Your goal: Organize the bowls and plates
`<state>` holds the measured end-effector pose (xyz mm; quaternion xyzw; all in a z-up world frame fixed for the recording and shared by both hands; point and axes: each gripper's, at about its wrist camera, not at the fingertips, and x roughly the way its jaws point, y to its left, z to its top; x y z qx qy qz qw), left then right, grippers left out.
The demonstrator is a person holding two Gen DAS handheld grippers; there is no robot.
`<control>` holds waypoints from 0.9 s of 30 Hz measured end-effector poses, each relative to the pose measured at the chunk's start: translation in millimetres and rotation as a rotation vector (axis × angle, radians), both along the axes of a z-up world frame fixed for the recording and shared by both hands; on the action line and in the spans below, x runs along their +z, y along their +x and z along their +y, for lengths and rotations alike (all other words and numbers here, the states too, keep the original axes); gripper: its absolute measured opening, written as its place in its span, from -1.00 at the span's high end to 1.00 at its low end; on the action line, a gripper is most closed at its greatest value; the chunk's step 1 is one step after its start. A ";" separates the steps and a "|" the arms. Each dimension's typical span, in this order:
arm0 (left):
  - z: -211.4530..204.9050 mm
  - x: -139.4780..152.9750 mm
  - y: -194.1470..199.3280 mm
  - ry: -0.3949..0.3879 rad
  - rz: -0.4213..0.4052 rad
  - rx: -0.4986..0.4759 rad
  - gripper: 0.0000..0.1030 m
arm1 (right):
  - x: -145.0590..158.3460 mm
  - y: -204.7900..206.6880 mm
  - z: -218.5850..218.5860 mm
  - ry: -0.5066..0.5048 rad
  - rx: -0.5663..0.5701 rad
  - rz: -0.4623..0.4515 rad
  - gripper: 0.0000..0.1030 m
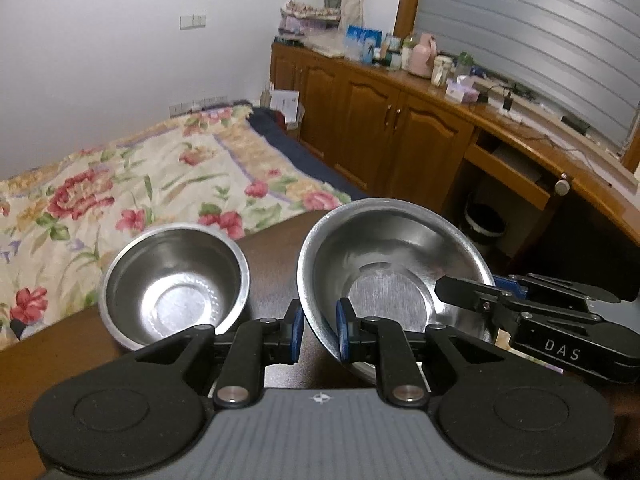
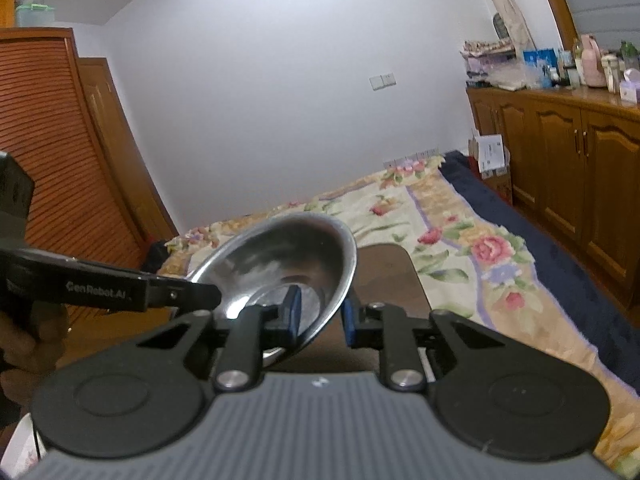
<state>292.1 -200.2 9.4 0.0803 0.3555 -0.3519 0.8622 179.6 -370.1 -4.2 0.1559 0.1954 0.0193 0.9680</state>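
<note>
1. Worktop [image 1: 272, 264]: dark brown, beside a bed with a floral cover [image 1: 132, 176]. Two steel vessels are in play over it.
2. Wide bowl [image 1: 394, 268]: the larger piece, tilted, with its near rim raised toward both cameras. It appears lifted off the worktop, though contact underneath is hidden.
3. Small bowl [image 1: 176, 284]: upright on the worktop, just left of the wide bowl and not touching it. Probable nesting partner; the wide bowl's open face tips toward it.
4. Left gripper [image 1: 318, 330]: jaws straddle the wide bowl's near-left rim, one blue pad inside and one outside. They look clamped on the rim.
5. Right gripper [image 2: 320, 314]: jaws straddle the rim on the opposite side, left pad inside the bowl and right pad outside. There the gap looks wider; firm grip cannot be confirmed.
6. Key relation: both tools share one rim, and the left one lies nearer the small bowl. Judgement: one tool should let go before any stacking.
</note>
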 end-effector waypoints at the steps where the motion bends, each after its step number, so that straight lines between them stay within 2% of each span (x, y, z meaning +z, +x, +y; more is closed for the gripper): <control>1: 1.9 3.7 -2.7 -0.005 -0.007 -0.002 0.62 | 2.3 -1.7 1.0 -0.003 0.001 -0.005 0.55; 12: 25.5 23.0 -37.1 -0.059 -0.048 -0.029 0.62 | 16.6 -23.0 10.4 -0.007 -0.007 -0.018 0.55; 27: 61.2 38.7 -82.0 -0.085 -0.101 -0.026 0.62 | 22.5 -46.0 32.9 -0.007 0.019 -0.038 0.55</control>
